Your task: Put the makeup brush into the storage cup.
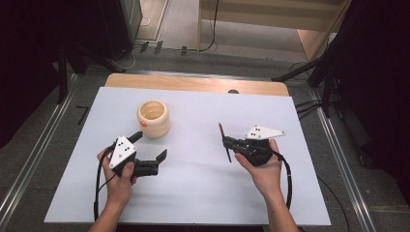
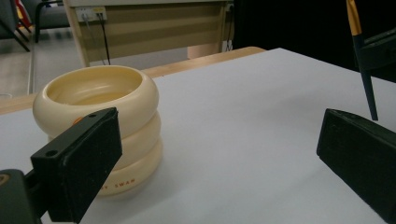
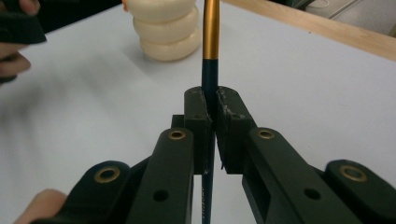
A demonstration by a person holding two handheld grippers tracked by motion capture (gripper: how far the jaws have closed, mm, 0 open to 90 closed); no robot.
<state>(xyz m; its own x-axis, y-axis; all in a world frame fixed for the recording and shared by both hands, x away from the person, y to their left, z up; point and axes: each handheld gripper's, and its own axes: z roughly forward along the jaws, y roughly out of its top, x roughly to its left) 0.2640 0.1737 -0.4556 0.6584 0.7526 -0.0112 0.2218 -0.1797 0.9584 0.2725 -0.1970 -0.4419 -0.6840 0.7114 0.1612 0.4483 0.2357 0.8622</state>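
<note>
A wooden table (image 1: 193, 83) carries a large white board (image 1: 203, 193) that covers nearly all of its top, leaving a strip of light wood bare along the far edge. Directly on the board stands a cream ribbed pot (image 1: 153, 118) of three stacked rings, open at the top, on the left half toward the far side, with small red lettering near its base.

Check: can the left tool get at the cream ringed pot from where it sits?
Probably yes. The left tool has its jaws open beside the cream ringed pot, with only bare white table between. The right tool, shut on the brush, is off to the side.
</note>
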